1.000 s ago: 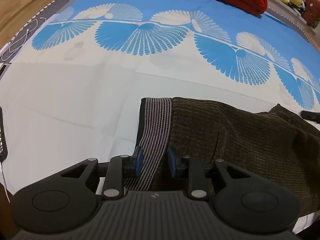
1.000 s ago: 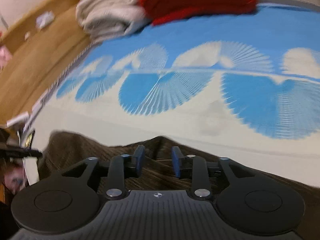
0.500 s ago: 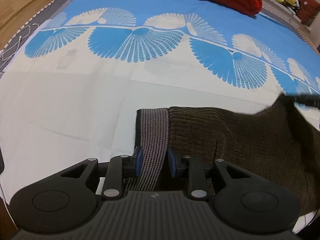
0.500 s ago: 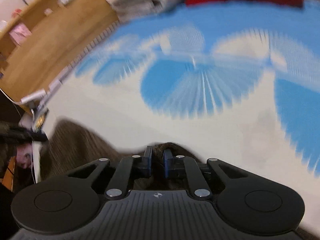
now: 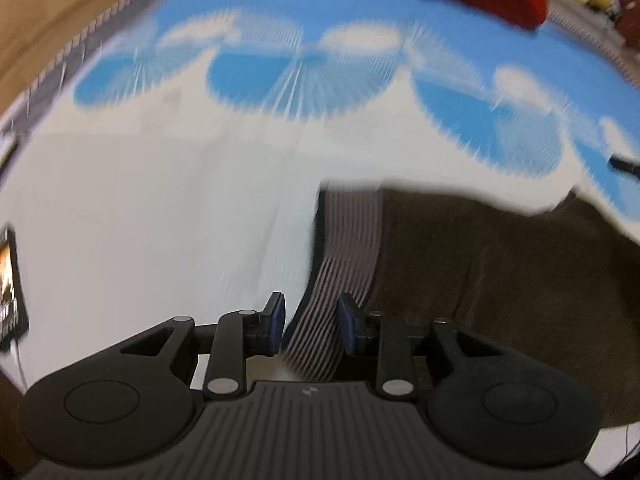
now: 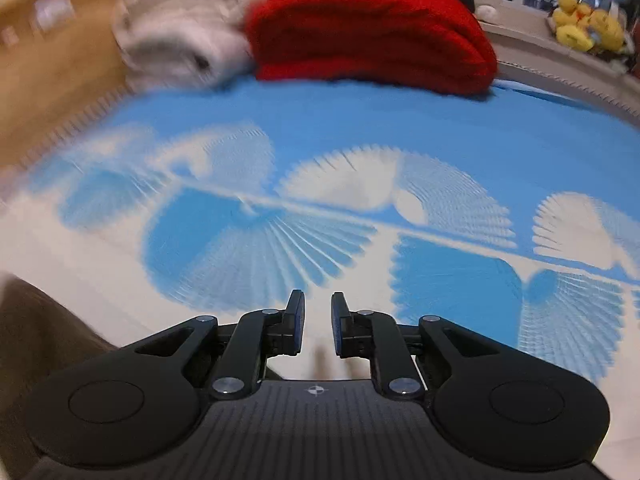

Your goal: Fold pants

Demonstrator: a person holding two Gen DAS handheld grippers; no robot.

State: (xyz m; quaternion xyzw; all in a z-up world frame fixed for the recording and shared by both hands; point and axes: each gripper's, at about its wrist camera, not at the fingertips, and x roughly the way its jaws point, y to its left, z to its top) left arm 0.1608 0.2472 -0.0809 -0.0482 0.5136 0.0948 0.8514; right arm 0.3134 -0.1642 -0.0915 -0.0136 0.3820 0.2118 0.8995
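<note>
Dark brown corduroy pants [image 5: 480,272] with a grey striped waistband [image 5: 344,248] lie on the blue and white sheet [image 5: 160,208]. My left gripper [image 5: 310,320] is open, its blue pads either side of the waistband's near end. My right gripper [image 6: 318,320] is open with nothing between its fingers, above the sheet [image 6: 360,128]. A brown edge of the pants [image 6: 36,328] shows at its lower left. Both views are motion-blurred.
A folded red blanket [image 6: 368,36] and a pale bundle of cloth [image 6: 180,40] lie at the far end of the bed. Yellow plush toys [image 6: 588,28] sit at the back right. A phone screen [image 5: 10,292] lies at the left edge.
My right gripper shut on the pants fabric, then opened and moved away off it to the right. My left gripper stays open over the waistband and has shifted slightly.
</note>
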